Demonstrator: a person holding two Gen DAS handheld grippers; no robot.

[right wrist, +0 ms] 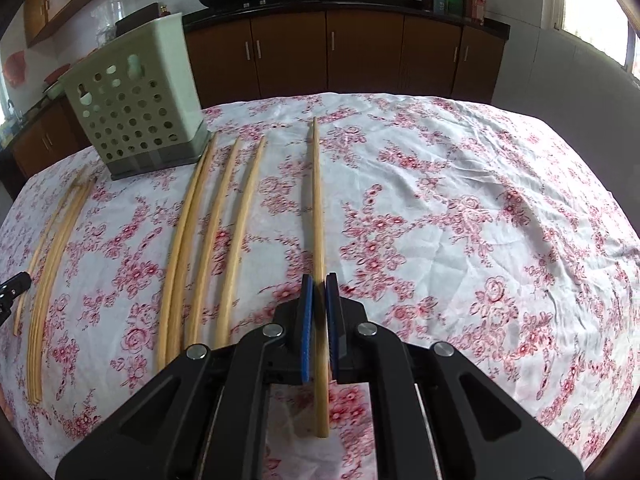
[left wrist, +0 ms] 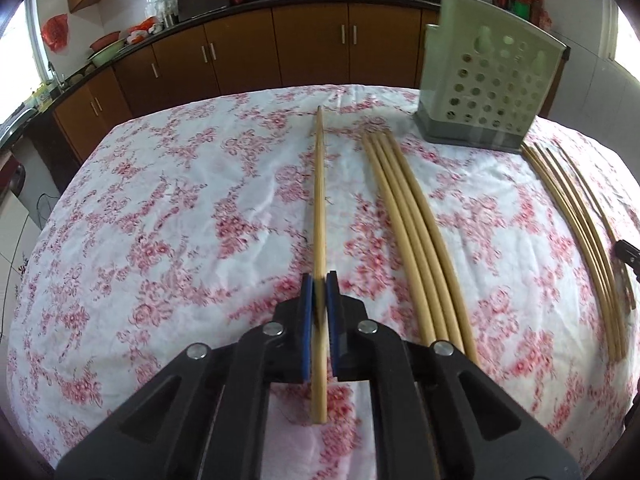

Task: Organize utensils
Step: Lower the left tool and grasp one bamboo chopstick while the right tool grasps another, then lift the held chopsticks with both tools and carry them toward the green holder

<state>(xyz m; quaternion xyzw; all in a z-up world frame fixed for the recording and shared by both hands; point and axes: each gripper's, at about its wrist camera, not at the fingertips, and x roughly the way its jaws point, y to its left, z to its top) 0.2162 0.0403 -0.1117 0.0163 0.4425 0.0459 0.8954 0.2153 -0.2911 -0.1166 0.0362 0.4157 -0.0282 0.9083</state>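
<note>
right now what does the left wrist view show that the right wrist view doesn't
Only the left wrist view: the left hand-held gripper shut on its chopstick, with four chopsticks packed side by side.
Only the right wrist view: the right hand-held gripper shut on another chopstick, bare tablecloth to its right.
Both: the perforated green utensil holder.

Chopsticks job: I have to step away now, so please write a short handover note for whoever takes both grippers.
Left gripper: shut on one tan wooden chopstick, pointing away along its fingers.
Right gripper: shut on another wooden chopstick, held the same way.
Pale green perforated plastic holder stands at the far side of the floral-clothed table; no chopsticks visible in it.
Loose chopsticks lie between the grippers; a second bundle lies right of the left gripper.
Left: put both held chopsticks in the holder, then the rest.
</note>
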